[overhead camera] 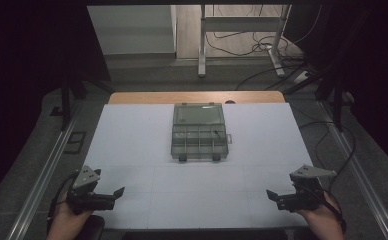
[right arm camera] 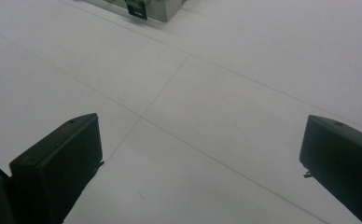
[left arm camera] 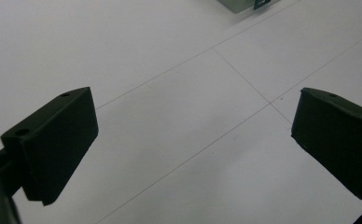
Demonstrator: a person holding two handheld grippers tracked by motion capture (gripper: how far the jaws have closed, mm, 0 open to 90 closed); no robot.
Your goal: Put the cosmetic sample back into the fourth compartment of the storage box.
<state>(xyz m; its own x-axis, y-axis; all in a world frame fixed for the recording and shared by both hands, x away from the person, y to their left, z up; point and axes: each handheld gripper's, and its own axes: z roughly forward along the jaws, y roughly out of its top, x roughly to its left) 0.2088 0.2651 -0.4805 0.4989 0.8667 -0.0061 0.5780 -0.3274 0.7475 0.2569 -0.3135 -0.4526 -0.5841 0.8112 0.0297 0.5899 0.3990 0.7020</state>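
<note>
A clear grey compartment box [overhead camera: 199, 131] lies shut in the middle of the white table [overhead camera: 132, 150], two dark latches on its near edge. One near corner of the box [left arm camera: 244, 3] peeks in at the top of the left gripper view, and its latch edge [right arm camera: 144, 8] at the top of the right gripper view. My left gripper [overhead camera: 118, 192] rests near the table's front left corner, open, nothing between its jaws. My right gripper [overhead camera: 271, 195] sits near the front right corner, also open and empty. Both point inward toward the table's middle.
Thin seam lines cross the white surface [left arm camera: 179, 121]. A wooden strip [overhead camera: 197, 97] edges the table's far side. Metal rails [overhead camera: 47, 170] run along both sides. Beyond the table are desk legs [overhead camera: 202, 45] and loose cables [overhead camera: 262, 47] on the floor.
</note>
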